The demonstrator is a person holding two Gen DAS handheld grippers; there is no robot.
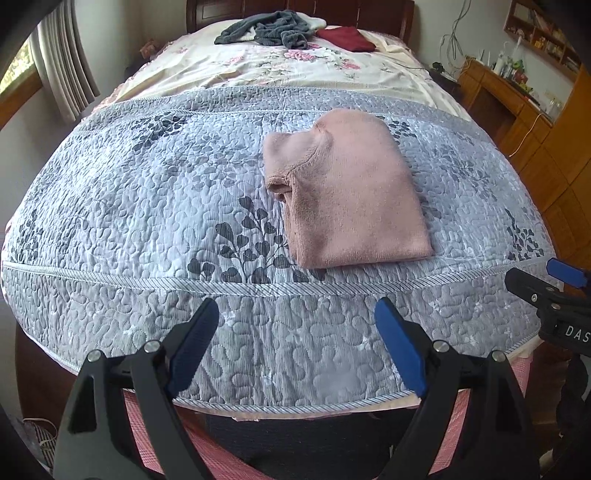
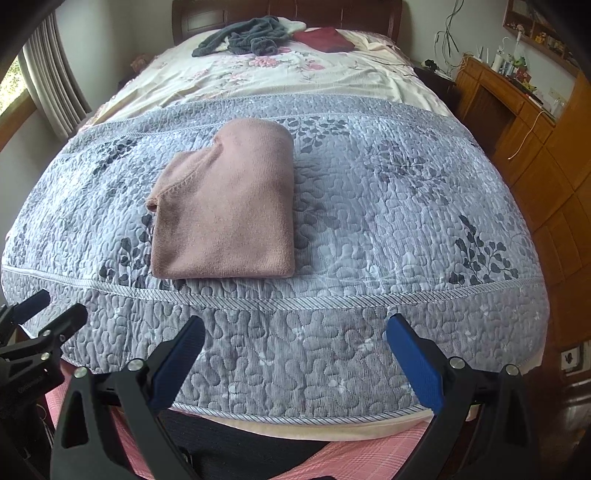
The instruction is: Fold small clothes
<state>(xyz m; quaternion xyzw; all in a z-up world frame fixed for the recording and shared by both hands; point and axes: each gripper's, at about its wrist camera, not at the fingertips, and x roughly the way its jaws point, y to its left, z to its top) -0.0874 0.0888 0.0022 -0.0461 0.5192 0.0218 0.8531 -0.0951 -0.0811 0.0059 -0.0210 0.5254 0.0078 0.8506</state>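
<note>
Nearest the cameras, a pink checked sheet [image 2: 354, 461] hangs below the foot of the bed, under the edge of a grey-blue quilted bedspread with dark leaf prints and corded trim [image 1: 147, 206]. The quilt covers the near half of the mattress and lies smooth.

The left gripper [image 1: 295, 339], black with blue finger pads, hovers above the quilt's near border with its fingers spread wide; nothing sits between them and they touch no cloth. The right gripper [image 2: 295, 350], of the same build, also stands wide apart and empty above the same border. Each gripper shows at the edge of the other's view, level with it and well apart.

One pink knitted garment, folded into a compact rectangle [image 1: 343, 192], rests flat on the quilt just beyond the corded seam, ahead of both grippers and clear of them. A ribbed cuff or neck opening shows at its left side.

Beyond the quilt lies a cream sheet with pink flower print [image 1: 280, 70]. Near the dark wooden headboard [image 2: 288, 14] sit two further items: one crumpled dark grey garment [image 1: 269, 31] and one folded dark red cloth [image 1: 345, 38], close beside each other.

To the right stands a wooden desk and cabinet unit [image 2: 517, 110] with small objects on top; a wall shelf hangs above it. To the left, a striped curtain [image 1: 62, 70] flanks a window.
</note>
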